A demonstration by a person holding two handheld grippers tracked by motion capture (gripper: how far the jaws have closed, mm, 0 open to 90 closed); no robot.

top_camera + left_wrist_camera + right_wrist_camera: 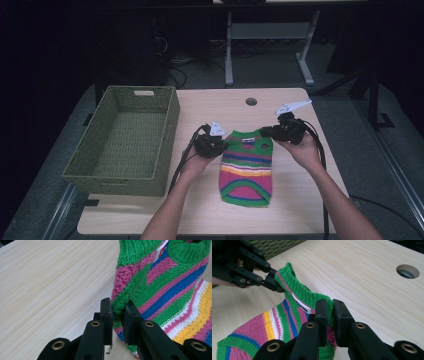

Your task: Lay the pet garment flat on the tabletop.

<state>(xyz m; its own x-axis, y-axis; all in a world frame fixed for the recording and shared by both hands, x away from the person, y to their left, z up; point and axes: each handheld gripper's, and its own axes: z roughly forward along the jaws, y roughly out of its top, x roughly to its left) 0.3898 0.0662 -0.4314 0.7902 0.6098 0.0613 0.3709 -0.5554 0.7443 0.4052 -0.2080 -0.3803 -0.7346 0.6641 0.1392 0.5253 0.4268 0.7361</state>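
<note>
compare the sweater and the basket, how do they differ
The sweater is knit in bright stripes of green, pink, blue and yellow; the basket is woven in one plain olive green. The sweater is soft and lies mostly flat mid-table, its top corners pinched by the left gripper and the right gripper; the basket stands rigid, open-topped and untouched at the table's left. Both rest on the wooden table.

Black gripper jaws, brass-ringed screws, trailing cables.
</note>
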